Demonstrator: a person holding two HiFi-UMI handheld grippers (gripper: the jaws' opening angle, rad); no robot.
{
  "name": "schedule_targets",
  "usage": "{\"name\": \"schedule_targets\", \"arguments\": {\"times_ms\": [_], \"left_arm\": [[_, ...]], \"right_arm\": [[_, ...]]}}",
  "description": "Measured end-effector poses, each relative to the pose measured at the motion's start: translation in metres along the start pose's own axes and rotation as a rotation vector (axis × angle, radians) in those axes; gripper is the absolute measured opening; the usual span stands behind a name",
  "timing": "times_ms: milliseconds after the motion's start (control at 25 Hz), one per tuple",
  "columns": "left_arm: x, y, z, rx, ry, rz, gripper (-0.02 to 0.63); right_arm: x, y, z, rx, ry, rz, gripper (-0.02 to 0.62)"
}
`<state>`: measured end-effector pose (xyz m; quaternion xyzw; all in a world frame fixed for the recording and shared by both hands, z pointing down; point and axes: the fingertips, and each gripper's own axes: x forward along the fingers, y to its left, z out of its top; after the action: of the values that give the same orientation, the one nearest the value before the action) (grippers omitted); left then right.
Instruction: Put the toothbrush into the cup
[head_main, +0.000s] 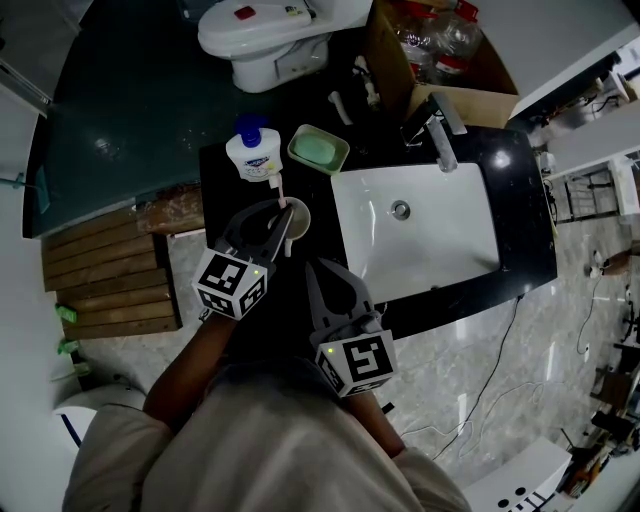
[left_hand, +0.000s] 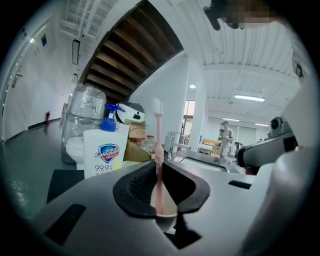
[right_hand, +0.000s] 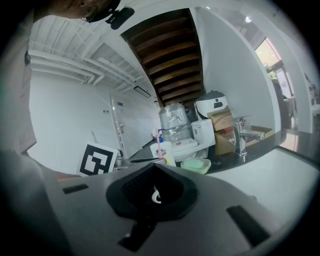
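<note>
The right gripper (head_main: 316, 270), nearest the person, hangs at 5 o'clock of the cup (head_main: 304, 217), its jaws together and holding nothing I can make out. The left gripper (head_main: 283, 220) pinches the pink toothbrush (left_hand: 158, 145) upright at its tips. The handle's lower end seems already inside the cup's rim, at 9 o'clock of the sink (head_main: 450, 235). The task looks nearly done. What is left, I judge, is letting go and drawing clear.

Head view: dim, with glare spots on the countertop (head_main: 500, 160). Gripper views: bright ceiling lights (left_hand: 248, 98), fisheye curvature, black corners.
</note>
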<state>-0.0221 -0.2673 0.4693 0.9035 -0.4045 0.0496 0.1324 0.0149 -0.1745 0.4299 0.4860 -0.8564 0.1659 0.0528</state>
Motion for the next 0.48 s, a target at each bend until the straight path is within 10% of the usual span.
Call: {"name": "schedule_targets", "arguments": {"times_ms": [480], "left_arm": [[0.0017,0.0045,-0.0028,-0.003,0.012,0.029,0.046]], "right_arm": [[-0.0009,-0.0008,0.0013,-0.003,-0.002,-0.006,0.006]]}}
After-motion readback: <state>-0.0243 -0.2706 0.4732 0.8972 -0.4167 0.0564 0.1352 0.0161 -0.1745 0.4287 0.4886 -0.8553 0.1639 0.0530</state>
